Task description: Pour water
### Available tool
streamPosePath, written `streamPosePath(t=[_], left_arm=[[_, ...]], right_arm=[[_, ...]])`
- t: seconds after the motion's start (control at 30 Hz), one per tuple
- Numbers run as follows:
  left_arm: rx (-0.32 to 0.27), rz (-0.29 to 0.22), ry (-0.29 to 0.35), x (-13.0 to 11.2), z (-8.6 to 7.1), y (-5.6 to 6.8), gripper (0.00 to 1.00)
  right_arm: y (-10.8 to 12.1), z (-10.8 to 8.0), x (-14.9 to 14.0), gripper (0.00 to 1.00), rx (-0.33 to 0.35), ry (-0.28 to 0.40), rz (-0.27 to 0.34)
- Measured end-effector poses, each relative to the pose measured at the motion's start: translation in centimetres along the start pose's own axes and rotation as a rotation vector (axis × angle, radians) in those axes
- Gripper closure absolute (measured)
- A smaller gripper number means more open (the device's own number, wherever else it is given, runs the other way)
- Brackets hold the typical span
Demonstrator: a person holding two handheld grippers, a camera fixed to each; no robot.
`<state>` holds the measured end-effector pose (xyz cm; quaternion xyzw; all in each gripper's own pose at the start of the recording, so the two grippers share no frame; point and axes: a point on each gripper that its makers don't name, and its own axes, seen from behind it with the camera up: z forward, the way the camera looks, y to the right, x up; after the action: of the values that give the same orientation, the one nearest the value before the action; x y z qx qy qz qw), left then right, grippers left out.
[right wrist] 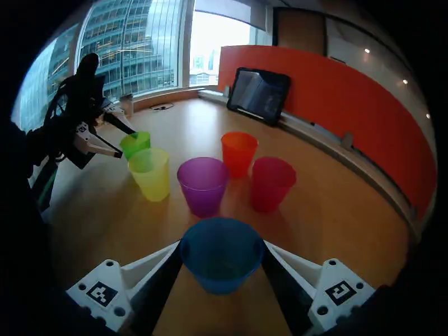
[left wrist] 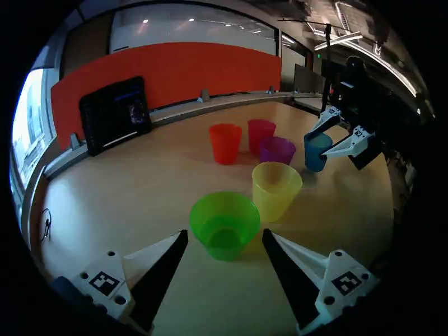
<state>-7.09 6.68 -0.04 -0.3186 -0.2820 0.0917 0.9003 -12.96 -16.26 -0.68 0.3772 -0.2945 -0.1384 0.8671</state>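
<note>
A pale wooden table [left wrist: 129,185] stands in an office with a long orange wall panel [left wrist: 185,67] along one side and tall windows [right wrist: 134,50] facing glass towers on another. One black screen [left wrist: 115,115] leans against the panel at the table's far edge.

Six plastic cups stand upright on the table, one of each colour, grouped close together. The green cup [left wrist: 224,224] is nearest the left tongs [left wrist: 223,231]. The yellow cup [left wrist: 275,187] is just beside it. Beyond them are the orange cup [left wrist: 225,143], the red cup [left wrist: 260,133] and the purple cup [left wrist: 276,150]. The purple cup sits just in front of the red one.

The left tongs are spread wide, one finger on each side of the green cup. A sliver of table shows between each finger and the cup wall.

The blue cup [right wrist: 222,255] stands on the table apart from the purple one, between the fingers of the right tongs [right wrist: 222,243]. Both fingers appear to lie against its sides, gripping it. The left gripper view shows the same hold from farther off. Whether any cup holds water cannot be told through the tinted plastic.
</note>
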Motion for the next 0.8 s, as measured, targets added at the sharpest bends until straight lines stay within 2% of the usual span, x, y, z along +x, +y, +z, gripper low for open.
streamPosePath(t=[0.67,0.8], left_arm=[[-0.001,-0.018,0.037,0.6,-1.4,1.1,0.01],[0.001,-0.022,0.046,0.8,-1.9,1.3,0.01]], right_arm=[[0.2,-0.3,-1.3,0.05,-0.029,-0.008,0.005],[0.2,-0.5,-1.5,0.00,-0.034,-0.007,0.009]])
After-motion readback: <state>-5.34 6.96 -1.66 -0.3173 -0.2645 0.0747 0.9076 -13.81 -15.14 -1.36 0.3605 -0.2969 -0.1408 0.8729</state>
